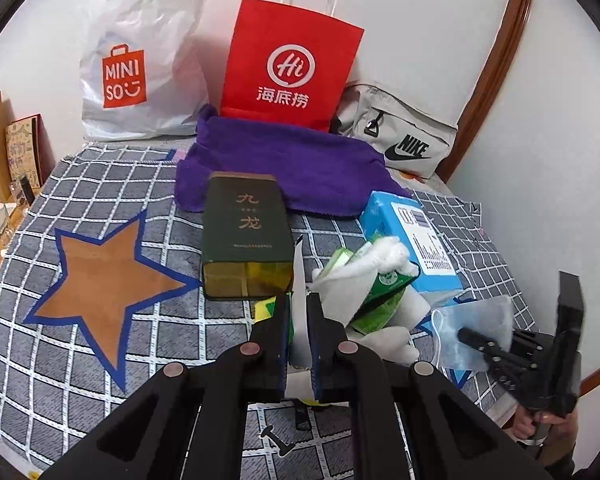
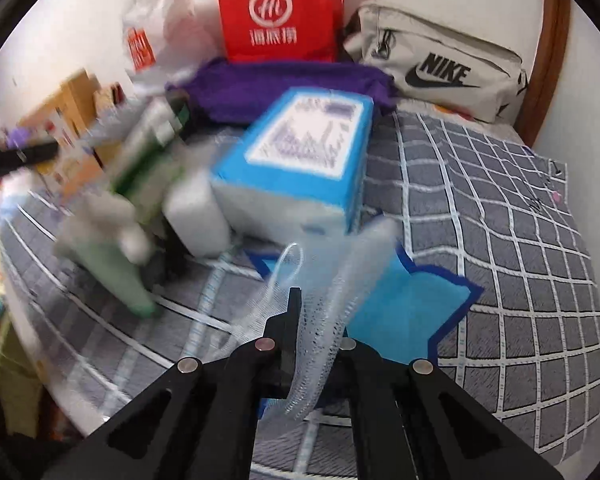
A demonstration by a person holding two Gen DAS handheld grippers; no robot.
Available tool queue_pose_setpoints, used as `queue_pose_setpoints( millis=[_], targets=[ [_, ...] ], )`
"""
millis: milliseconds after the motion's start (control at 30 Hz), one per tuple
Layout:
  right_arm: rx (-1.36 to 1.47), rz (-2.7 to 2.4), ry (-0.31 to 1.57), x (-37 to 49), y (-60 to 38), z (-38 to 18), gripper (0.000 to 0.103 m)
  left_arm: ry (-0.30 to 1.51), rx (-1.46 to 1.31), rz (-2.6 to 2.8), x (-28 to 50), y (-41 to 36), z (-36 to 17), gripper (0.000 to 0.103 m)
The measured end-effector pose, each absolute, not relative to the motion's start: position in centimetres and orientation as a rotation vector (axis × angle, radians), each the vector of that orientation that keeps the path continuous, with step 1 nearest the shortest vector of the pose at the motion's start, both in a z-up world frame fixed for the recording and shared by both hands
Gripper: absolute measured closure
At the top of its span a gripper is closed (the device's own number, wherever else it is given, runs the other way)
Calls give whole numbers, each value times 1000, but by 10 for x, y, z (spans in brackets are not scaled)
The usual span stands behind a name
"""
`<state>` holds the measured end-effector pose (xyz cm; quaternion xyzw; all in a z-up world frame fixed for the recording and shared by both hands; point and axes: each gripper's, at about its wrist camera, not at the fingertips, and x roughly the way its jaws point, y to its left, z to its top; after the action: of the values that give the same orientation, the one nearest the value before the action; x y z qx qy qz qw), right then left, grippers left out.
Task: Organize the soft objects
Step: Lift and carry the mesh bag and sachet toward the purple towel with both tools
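Observation:
In the left wrist view my left gripper (image 1: pixel 298 306) is shut on a thin white sheet (image 1: pixel 299 272) that stands up between its fingers. Just right of it lie green tissue packs (image 1: pixel 380 292) and white fluffy cloth (image 1: pixel 388 256). At the far right a hand holds my right gripper (image 1: pixel 470 338), shut on a pale blue face mask (image 1: pixel 480 316). In the blurred right wrist view the face mask (image 2: pixel 324 308) hangs from my right gripper (image 2: pixel 312 314) above the bedspread; it covers the right finger. A purple towel (image 1: pixel 284 168) lies at the back.
A dark green box (image 1: pixel 246 236) and a blue box (image 1: pixel 416 240) stand on the grey checked bedspread (image 1: pixel 100 368), which has an orange star patch (image 1: pixel 108 280). A white shopping bag (image 1: pixel 140 60), a red paper bag (image 1: pixel 288 68) and a grey Nike pouch (image 1: pixel 404 136) line the wall.

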<state>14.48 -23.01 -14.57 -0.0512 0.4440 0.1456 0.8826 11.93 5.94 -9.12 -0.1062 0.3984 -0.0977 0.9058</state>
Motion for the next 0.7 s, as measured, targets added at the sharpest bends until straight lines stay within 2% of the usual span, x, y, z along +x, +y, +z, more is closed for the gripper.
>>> queue_pose_setpoints(
  millis=[367, 700],
  targets=[
    [-35, 374, 852, 155, -230, -98, 101, 797, -224, -168, 127, 70, -71, 95],
    [-24, 405, 793, 200, -221, -56, 101, 798, -207, -142, 161, 73, -55, 95]
  ],
)
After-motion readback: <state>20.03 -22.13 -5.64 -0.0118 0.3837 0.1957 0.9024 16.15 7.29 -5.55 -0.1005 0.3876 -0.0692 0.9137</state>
